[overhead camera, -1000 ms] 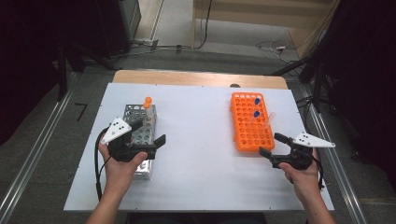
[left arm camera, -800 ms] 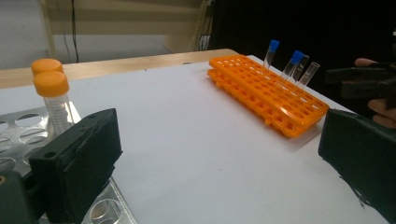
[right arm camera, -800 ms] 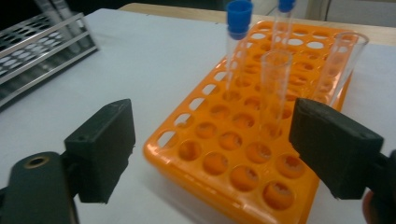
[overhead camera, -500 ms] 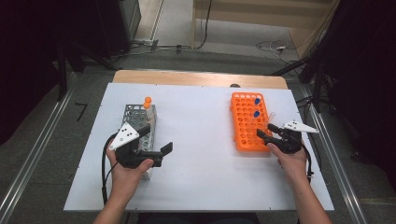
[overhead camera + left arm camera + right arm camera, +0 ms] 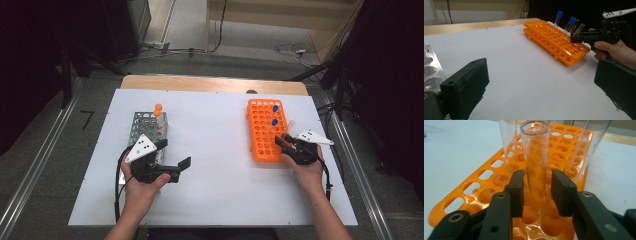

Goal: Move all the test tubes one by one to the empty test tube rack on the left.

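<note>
The orange rack (image 5: 265, 129) lies on the white bench (image 5: 215, 150) and serves as the landmark here. At its near right corner the right claw (image 5: 283, 142) reaches in over the holes, and its jaws have just been closing with an uncapped clear tube (image 5: 535, 152) between them. In the right gripper view that tube stands upright in a hole of the rack, its open rim above the black pads (image 5: 517, 192), which flank it closely on both sides; a sliver of gap seems to remain on each side, so I cannot tell whether the pads press on the glass or merely bracket it. Two more clear tubes (image 5: 507, 142) stand just beyond it in neighbouring holes, and in the left gripper view two of the rack's tubes carry blue caps (image 5: 572, 20), farther from the claw than the uncapped one. Well to the left of the rack, across bare bench, a metal rack (image 5: 148, 127) holds tubes with orange caps (image 5: 158, 110) at its far end. The left claw (image 5: 175, 159) hovers at the near end of that metal rack, pointing toward the orange rack, its jaws spread wide and released, with nothing between them.
</note>
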The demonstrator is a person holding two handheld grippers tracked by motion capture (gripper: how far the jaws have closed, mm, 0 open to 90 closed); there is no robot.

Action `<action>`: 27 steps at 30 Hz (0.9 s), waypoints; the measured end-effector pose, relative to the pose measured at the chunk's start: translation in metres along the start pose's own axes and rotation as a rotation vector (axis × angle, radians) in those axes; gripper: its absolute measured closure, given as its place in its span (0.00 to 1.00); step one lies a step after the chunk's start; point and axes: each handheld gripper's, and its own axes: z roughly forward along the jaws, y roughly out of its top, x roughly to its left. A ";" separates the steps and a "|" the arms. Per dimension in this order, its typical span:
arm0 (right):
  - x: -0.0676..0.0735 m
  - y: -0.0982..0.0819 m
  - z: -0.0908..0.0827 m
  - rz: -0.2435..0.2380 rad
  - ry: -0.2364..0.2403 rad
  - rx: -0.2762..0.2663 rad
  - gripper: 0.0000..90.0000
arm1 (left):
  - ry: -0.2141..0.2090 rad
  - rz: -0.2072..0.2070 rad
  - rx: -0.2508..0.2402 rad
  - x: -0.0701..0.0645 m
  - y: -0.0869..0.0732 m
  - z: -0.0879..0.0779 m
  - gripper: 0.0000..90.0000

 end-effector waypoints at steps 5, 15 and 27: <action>-0.001 0.001 0.000 0.008 -0.006 0.006 0.82 | -0.007 0.008 0.004 -0.002 -0.001 0.000 0.01; -0.002 0.009 -0.016 0.031 -0.016 -0.056 0.82 | -0.021 0.018 0.006 -0.005 0.000 0.003 0.01; 0.011 0.024 -0.037 0.030 0.004 -0.092 0.82 | -0.029 0.021 0.009 -0.008 0.000 0.004 0.01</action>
